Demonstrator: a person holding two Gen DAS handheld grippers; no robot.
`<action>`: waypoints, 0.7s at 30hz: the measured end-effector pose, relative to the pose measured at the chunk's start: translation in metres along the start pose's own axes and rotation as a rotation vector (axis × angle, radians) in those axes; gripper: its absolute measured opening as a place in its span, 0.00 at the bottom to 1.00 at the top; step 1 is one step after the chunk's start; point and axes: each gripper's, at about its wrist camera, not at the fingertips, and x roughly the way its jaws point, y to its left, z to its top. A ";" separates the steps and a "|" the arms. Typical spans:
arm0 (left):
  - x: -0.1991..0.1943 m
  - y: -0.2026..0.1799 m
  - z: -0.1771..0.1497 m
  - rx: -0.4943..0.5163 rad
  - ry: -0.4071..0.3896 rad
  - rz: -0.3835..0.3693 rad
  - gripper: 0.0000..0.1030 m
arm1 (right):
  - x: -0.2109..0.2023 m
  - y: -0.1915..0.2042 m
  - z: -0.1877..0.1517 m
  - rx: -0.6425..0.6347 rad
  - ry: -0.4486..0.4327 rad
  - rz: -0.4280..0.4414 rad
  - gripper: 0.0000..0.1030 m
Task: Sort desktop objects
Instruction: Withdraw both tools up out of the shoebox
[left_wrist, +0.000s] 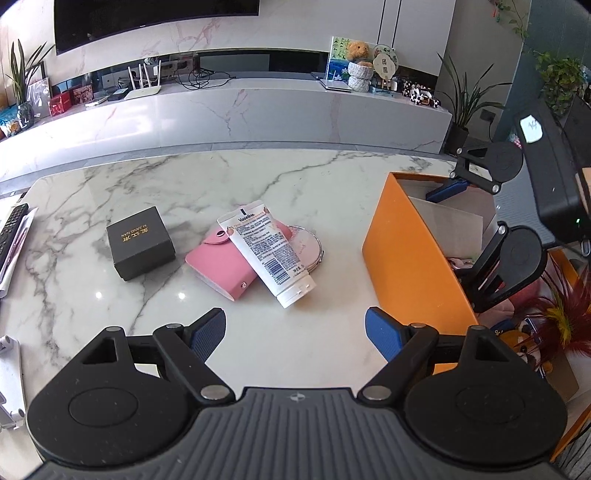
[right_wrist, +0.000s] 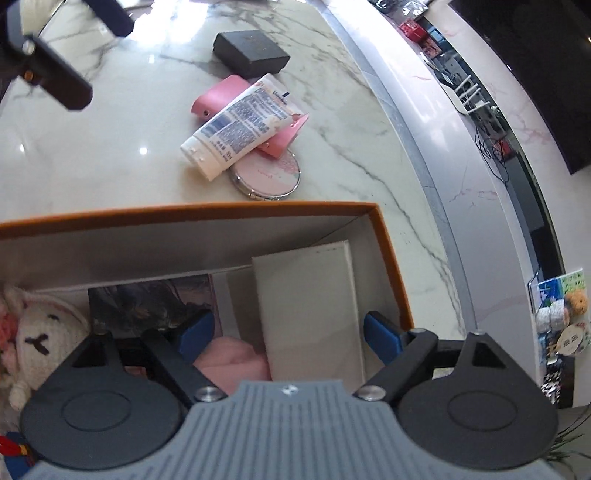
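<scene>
Right hand-held gripper (right_wrist: 289, 338) is spread wide with nothing between its blue pads, hanging over the open orange box (right_wrist: 391, 266). No earlier frame to compare with, so that's all I can say about it. Right below it, inside the box, I count one white flat box (right_wrist: 310, 306) leaning on the box's far inner wall, one pink soft thing (right_wrist: 232, 360) beside it, one dark printed card or booklet (right_wrist: 147, 306) (can't read it), and one white knitted bunny (right_wrist: 40, 332) at the end of the box away from the white flat box.

Left hand-held gripper (left_wrist: 295, 332) is also released, jaws apart and empty, hovering over bare marble table (left_wrist: 110, 177) just beside the orange box's long outer wall.

Still out on the table, all outside the box: four things. One white Vaseline tube (left_wrist: 267, 251) lying across one pink snap wallet (left_wrist: 218, 266), with its body also overlapping one round pink compact mirror (left_wrist: 308, 242), which sits on the box side of the pile. One black gift box (left_wrist: 140, 242) with gold lettering sits on the side of the pile away from the orange box, near the wallet but not touching.

One remote control (left_wrist: 13, 229) lies at the table edge farthest from the orange box.
</scene>
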 end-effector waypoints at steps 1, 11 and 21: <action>0.000 -0.001 0.000 0.004 0.000 -0.004 0.95 | 0.002 0.005 0.000 -0.032 0.002 -0.017 0.86; 0.000 -0.006 -0.005 0.019 0.019 -0.013 0.95 | 0.007 0.014 0.004 -0.058 -0.005 -0.131 0.61; -0.004 -0.001 -0.005 0.002 0.012 -0.003 0.95 | 0.012 0.034 0.012 -0.091 0.089 -0.261 0.60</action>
